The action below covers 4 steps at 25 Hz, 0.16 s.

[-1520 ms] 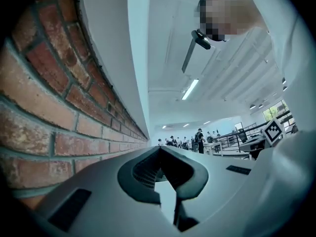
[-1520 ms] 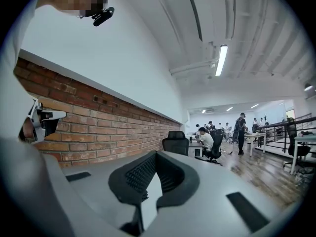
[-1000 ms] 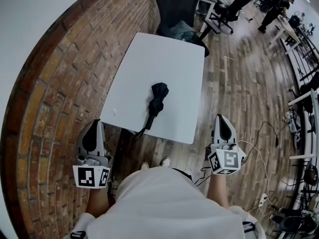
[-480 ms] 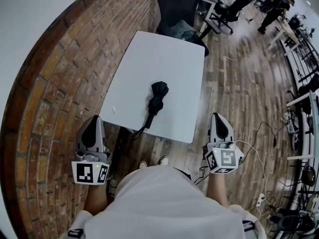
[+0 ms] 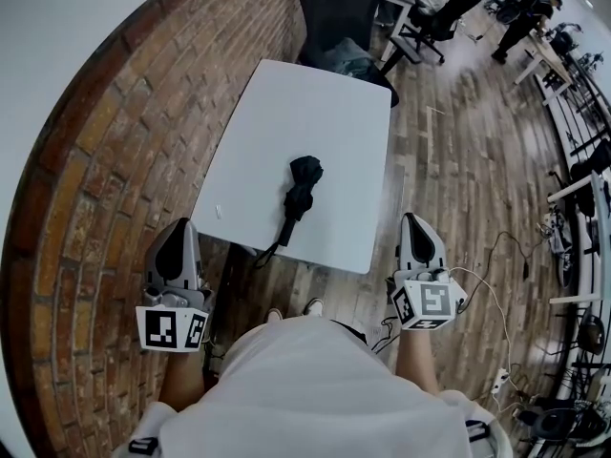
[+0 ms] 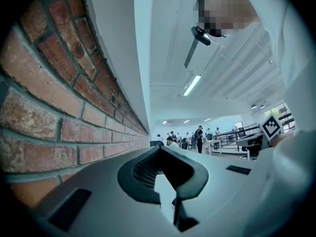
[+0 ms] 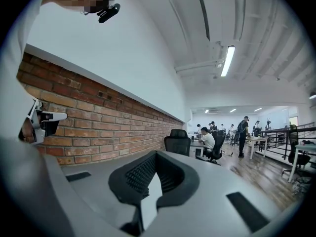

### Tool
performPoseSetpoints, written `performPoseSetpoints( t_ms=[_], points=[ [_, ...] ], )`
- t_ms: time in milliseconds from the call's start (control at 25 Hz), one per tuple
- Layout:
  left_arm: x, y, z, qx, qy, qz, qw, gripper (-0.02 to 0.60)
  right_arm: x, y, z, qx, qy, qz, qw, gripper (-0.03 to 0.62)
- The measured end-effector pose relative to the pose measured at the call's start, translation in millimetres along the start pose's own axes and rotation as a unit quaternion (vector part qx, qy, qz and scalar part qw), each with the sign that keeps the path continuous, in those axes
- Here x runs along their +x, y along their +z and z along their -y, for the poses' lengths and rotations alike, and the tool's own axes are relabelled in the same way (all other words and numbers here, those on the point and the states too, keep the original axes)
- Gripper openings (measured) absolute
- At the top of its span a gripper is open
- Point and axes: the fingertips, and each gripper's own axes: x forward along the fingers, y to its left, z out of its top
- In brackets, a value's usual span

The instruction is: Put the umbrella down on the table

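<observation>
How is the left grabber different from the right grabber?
The left gripper is beside the brick wall; the right gripper is over the wooden floor. The left gripper's marker cube shows a different pattern from the right gripper's. Both are shut, empty, and short of the table with the umbrella.

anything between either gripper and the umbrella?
Nothing visible. The umbrella lies on the table. The left gripper and right gripper hang shut and empty short of its near edge, only open air between.

Head view high above table [image 5: 286, 103]
</observation>
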Motion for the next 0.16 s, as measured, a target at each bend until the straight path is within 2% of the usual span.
performPoseSetpoints(
  t_ms=[160],
  points=[
    [0.8,-3.4,-3.0,-0.004,-0.001,-0.003,1.0,0.023,1.1,-3.9,-3.0,0.0,0.0,-0.003,1.0,0.018]
  ],
)
